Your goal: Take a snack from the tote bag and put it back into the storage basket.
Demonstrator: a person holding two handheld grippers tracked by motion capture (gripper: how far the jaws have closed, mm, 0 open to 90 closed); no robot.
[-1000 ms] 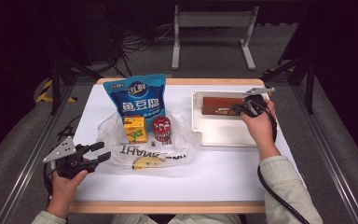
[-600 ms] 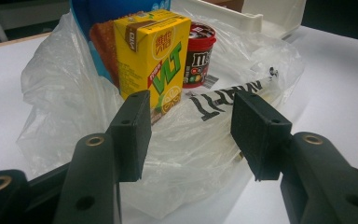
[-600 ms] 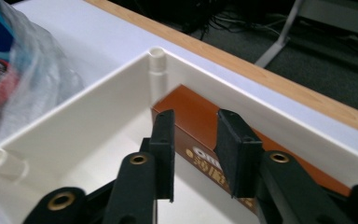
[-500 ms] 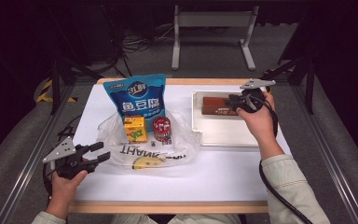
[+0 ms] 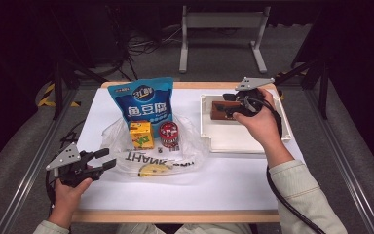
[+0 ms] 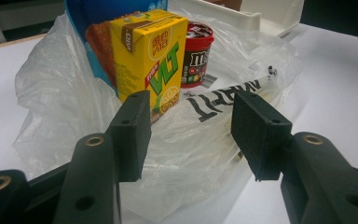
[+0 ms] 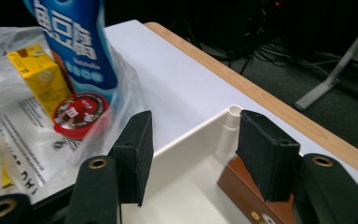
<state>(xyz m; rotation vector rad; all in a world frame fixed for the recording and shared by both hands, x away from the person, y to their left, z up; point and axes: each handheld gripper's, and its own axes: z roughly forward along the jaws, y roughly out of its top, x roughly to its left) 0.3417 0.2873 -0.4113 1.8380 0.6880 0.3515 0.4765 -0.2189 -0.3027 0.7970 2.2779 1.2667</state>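
White bench: our right gripper [image 5: 233, 105] has risen off the brown box [image 5: 220, 110] in the tray [image 5: 238, 141], jaws apart; left gripper [image 5: 100, 161] waits, jaws apart.

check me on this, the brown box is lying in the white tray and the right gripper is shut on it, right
Not quite. The brown box does lie in the white tray, but the right gripper is open, not shut on it: the right gripper view shows its jaws spread wide above the tray, with the box below the right-hand jaw.

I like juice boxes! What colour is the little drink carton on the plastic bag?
Yellow, with green lettering: the drink carton shows best in the left gripper view.
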